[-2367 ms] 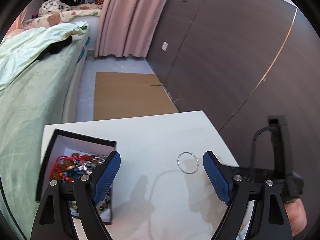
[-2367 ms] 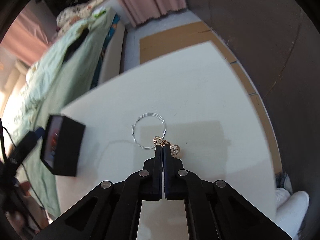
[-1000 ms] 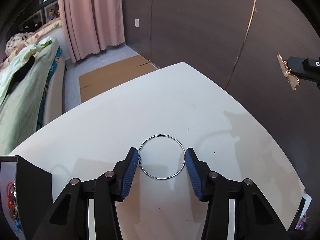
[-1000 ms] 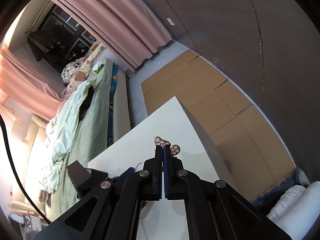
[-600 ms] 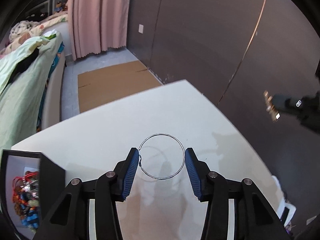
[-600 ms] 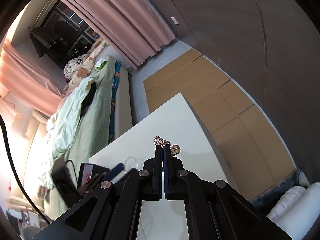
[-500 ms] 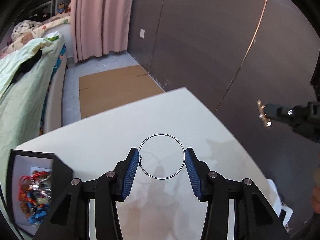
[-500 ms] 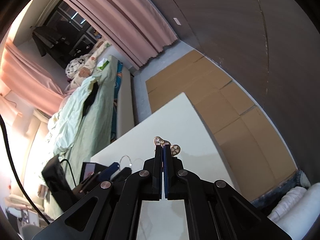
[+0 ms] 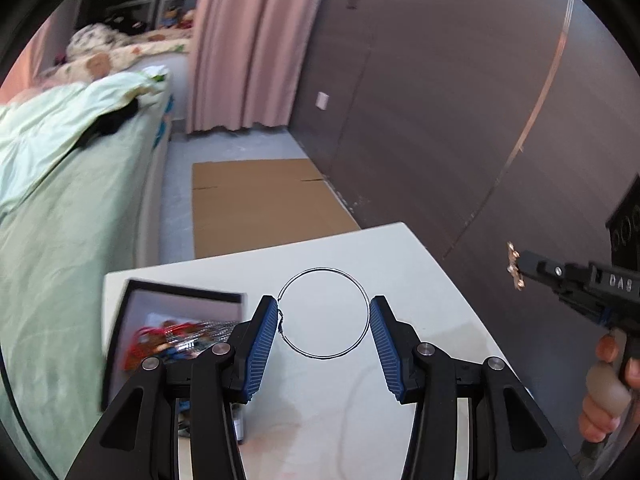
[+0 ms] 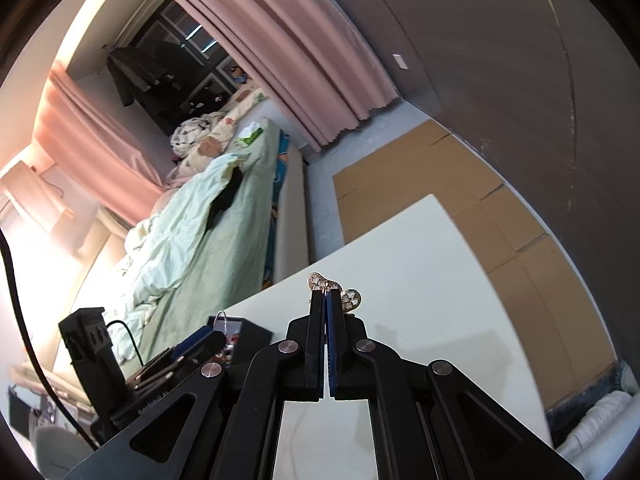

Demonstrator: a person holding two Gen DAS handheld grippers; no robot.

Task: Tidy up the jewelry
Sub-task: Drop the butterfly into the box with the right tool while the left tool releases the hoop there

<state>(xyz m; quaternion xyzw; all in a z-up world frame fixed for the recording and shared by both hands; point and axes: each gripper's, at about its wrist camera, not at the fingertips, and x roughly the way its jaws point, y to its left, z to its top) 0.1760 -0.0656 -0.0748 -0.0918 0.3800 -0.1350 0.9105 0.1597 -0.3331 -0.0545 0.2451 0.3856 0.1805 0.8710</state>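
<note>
**Hoop and charm held above the bench**

Wire hoop, thin and silver (image 9: 323,313), sits between the blue ribbed pads (image 9: 262,350) of the left claw (image 9: 323,316), touching a pad on each side, with a small twisted join at its left edge against the left pad. The left claw is partly closed, pinching the hoop across its width, and the hoop stands clear above the white bench (image 9: 432,288), whose surface shows through the ring.

To the left on the bench stands an open black box with a pale lining (image 9: 132,300), blurred, with a tangle of red, blue and silver jewelry (image 9: 168,340) inside it.

The right claw (image 10: 329,294) is pressed together on a small gold filigree charm with two rounded lobes (image 10: 351,297); the lobes stick out just past the tips, one on each side. In the left wrist view the same charm (image 9: 514,270) shows at the far right, held off the edge of the bench in front of the dark brown wall panel (image 9: 440,100). A hand (image 9: 608,392) grips the handle below.

Beyond the bench lie flat brown cardboard sheets (image 9: 256,204) on the grey floor, a bed with a pale green cover (image 9: 60,200) along the left, and a pink curtain (image 9: 248,48) at the back.
</note>
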